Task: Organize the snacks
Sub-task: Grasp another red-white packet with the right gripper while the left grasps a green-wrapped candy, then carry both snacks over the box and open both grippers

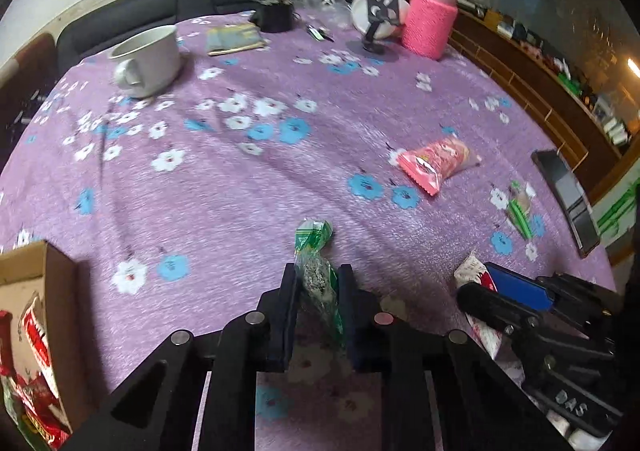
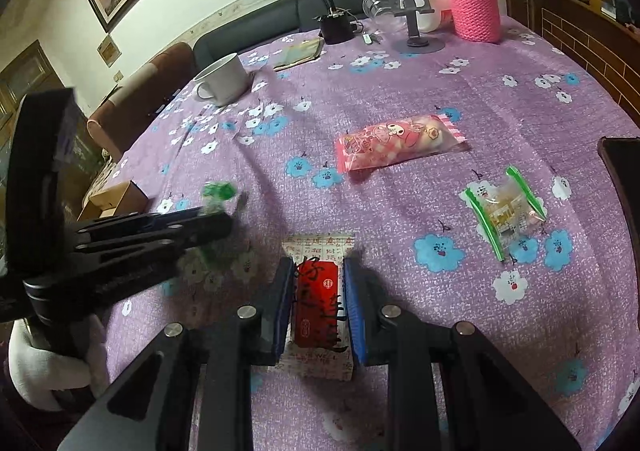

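Observation:
My left gripper (image 1: 318,273) is shut on a green-and-clear snack packet (image 1: 316,263) and holds it above the purple flowered tablecloth (image 1: 240,179). It also shows at the left of the right wrist view (image 2: 216,215). My right gripper (image 2: 318,271) is shut on a red-and-white snack packet (image 2: 320,291) low over the cloth; it shows at the right of the left wrist view (image 1: 484,283). A pink snack bag (image 2: 400,143) and a second green-edged clear packet (image 2: 504,211) lie on the cloth ahead of the right gripper. A cardboard box (image 1: 44,315) holding red snacks stands at the left.
A white mug (image 1: 148,59), a booklet (image 1: 234,39), a black pot (image 1: 276,15), a phone stand (image 1: 378,19) and a pink knit-covered flask (image 1: 430,23) stand at the table's far side. A dark tray (image 1: 568,199) lies at the right edge. A sofa is behind.

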Demonstrator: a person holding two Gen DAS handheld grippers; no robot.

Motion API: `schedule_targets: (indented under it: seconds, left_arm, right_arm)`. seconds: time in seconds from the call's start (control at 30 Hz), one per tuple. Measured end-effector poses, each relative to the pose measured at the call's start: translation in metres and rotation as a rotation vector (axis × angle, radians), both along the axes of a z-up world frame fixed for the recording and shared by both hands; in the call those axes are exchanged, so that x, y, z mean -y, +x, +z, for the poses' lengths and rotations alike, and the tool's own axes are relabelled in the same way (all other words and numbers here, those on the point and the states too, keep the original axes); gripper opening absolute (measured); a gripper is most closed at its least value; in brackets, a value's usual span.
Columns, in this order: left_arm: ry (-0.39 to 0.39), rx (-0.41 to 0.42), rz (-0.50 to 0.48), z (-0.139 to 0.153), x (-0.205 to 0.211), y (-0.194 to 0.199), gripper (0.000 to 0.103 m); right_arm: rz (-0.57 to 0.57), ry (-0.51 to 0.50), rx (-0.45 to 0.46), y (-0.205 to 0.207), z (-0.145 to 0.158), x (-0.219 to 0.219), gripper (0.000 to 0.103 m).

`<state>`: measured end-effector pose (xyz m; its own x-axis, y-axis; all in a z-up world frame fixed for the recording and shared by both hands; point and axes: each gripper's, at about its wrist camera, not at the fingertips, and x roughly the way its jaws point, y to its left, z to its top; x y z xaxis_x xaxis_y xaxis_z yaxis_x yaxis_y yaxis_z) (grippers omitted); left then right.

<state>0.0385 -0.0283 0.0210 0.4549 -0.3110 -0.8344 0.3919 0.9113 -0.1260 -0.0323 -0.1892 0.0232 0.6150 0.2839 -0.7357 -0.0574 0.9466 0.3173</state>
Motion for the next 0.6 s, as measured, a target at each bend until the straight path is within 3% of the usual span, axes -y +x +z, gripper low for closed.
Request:
schedule_targets:
  seconds: [0.2,0.4,0.6]
  left_arm:
    - [-0.118,0.029,0.068,0.024,-0.049,-0.024,0.019]
    - [-0.218,0.09,0.185,0.054,-0.131,-0.072,0.019]
    - [-0.229,0.098,0.319,0.051,-0.204,-0.103,0.02]
  right_arm:
    - [0.01,0.013,0.027,-0.003,0.001,-0.001,0.024]
    - [0.018,0.038,0.058,-0.008,0.006,-0.006,0.024]
    - [0.121,0.089,0.068,-0.007,0.034,-0.049,0.024]
